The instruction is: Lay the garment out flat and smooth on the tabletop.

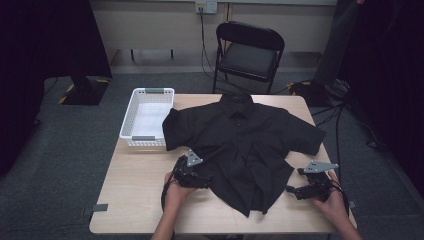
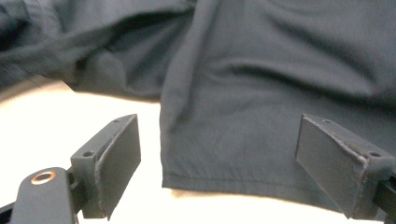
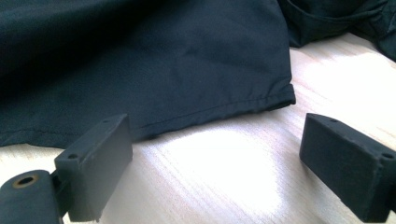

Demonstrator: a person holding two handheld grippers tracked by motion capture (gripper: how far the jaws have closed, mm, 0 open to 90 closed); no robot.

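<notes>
A black short-sleeved button shirt (image 1: 240,145) lay spread across the middle of the pale wooden table (image 1: 135,200). The left gripper (image 1: 192,176), at the lower centre-left, stood with jaws apart at the shirt's hem. The right gripper (image 1: 300,191), lower right, also gaped, just beside the hem. A white slotted plastic basket (image 1: 145,115) sat upper left.

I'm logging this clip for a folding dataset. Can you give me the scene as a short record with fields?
garment: black shirt, spread on table, rumpled
left gripper: open, at shirt's hem, jaws either side of it
right gripper: open, short of hem, on bare table
basket: white, empty, left of shirt
chair: behind table
</notes>
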